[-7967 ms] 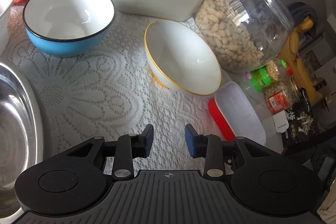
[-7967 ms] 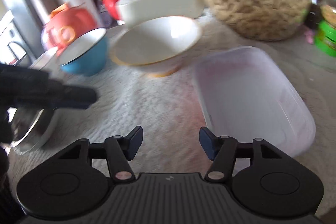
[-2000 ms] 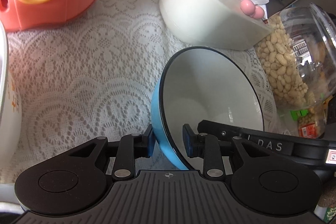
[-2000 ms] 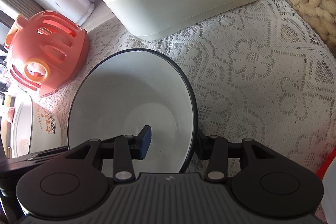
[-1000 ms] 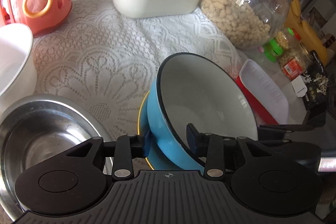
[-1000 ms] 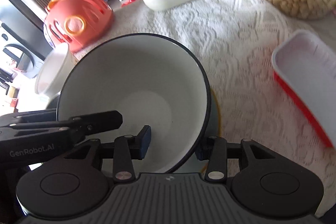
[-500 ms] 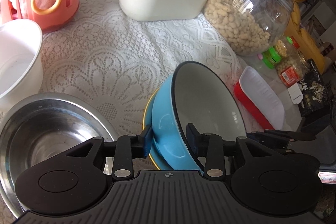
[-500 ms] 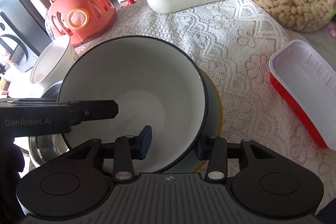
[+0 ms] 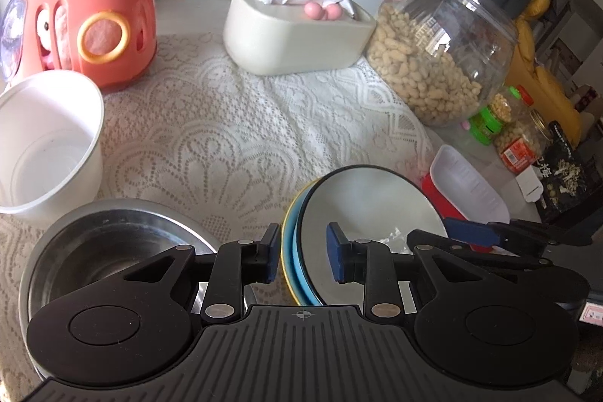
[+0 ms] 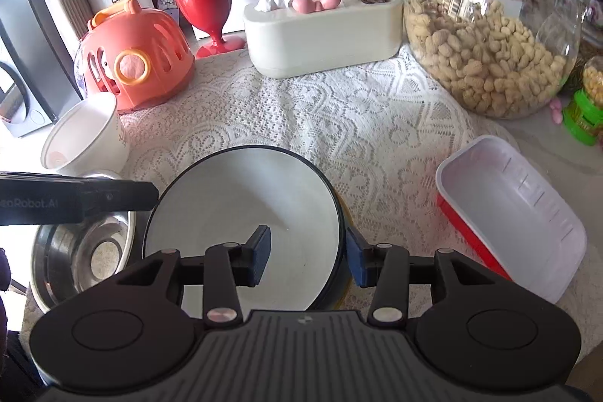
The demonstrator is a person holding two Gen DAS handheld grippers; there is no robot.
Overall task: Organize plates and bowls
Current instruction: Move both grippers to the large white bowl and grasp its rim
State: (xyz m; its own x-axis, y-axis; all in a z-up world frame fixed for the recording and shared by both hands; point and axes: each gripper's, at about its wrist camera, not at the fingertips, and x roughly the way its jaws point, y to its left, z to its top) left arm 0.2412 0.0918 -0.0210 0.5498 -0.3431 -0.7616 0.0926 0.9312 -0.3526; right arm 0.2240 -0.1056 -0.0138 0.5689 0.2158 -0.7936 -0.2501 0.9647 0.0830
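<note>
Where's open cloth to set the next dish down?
Free: the lace cloth between the tissue box, peanut jar and nested blue bowl. Crowded: steel bowl, white cup and red-and-white tray flank the stack.

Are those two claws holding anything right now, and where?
Nothing gripped, it seems. Both straddle the rim of the blue bowl: left gripper jaws closing, right gripper jaws opening, pads not pressing it.

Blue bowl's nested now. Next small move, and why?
Probably lift the right gripper clear: the blue bowl sits nested in the yellow-rimmed bowl, and its jaws stand loose about the rim. The left gripper, jaws closing over both rims, can steady the stack.
</note>
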